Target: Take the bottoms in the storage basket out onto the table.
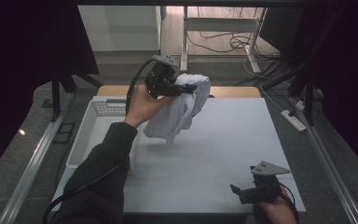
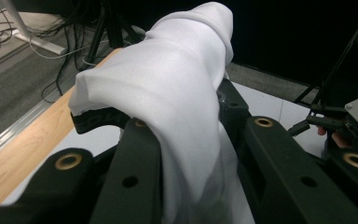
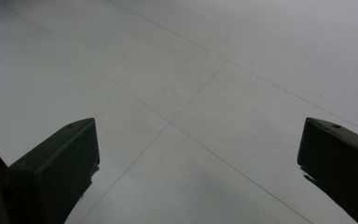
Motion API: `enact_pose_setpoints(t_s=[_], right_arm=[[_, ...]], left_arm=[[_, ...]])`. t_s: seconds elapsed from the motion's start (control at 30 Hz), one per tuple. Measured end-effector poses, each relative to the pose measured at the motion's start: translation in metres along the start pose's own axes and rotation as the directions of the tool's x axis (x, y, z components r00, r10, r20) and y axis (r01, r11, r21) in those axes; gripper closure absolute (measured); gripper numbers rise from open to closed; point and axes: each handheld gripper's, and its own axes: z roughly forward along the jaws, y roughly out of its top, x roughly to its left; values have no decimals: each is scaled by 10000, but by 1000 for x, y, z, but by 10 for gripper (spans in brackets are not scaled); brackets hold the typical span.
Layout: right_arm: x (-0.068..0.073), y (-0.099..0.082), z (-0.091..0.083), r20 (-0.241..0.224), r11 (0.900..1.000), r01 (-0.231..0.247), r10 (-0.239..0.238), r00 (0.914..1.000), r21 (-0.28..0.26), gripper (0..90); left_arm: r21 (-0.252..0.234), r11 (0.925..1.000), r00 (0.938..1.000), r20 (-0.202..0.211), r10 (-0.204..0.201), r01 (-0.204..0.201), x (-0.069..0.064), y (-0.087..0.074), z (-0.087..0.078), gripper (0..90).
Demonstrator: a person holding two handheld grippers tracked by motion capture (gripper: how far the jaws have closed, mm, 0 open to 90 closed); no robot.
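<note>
A white cloth hangs in a bunch above the far-left part of the grey table, its lowest fold just over the surface. My left gripper is shut on its top, held up by a hand in a dark sleeve. In the left gripper view the cloth drapes over and between the black jaws of the left gripper, hiding their tips. My right gripper rests low at the table's front right, open, with bare table between the jaws of the right gripper.
A white perforated basket stands along the table's left side, beside the raised forearm. A wooden strip borders the far edge. A power strip and cables lie on the floor to the right.
</note>
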Motion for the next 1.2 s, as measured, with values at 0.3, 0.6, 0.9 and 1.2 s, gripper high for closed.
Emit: enact_pose_setpoints(t_s=[0.3, 0.6, 0.9, 1.2], right_arm=[[0, 0, 0, 0, 10000, 11, -11, 10000, 7, 0], [0, 0, 0, -19, 10000, 14, -14, 10000, -21, 0], [0, 0, 0, -23, 10000, 21, -21, 10000, -20, 0], [0, 0, 0, -23, 10000, 42, -42, 10000, -24, 0]], left_arm=[[120, 9999, 9999, 147, 18, -20, -1, -4, 15, 754], [290, 9995, 9997, 228, 75, -82, 2, -19, 36, 751], [497, 9987, 9995, 315, -75, 60, 7, -35, 54, 748], [628, 9978, 9993, 306, -231, 211, 14, -52, 68, 744]])
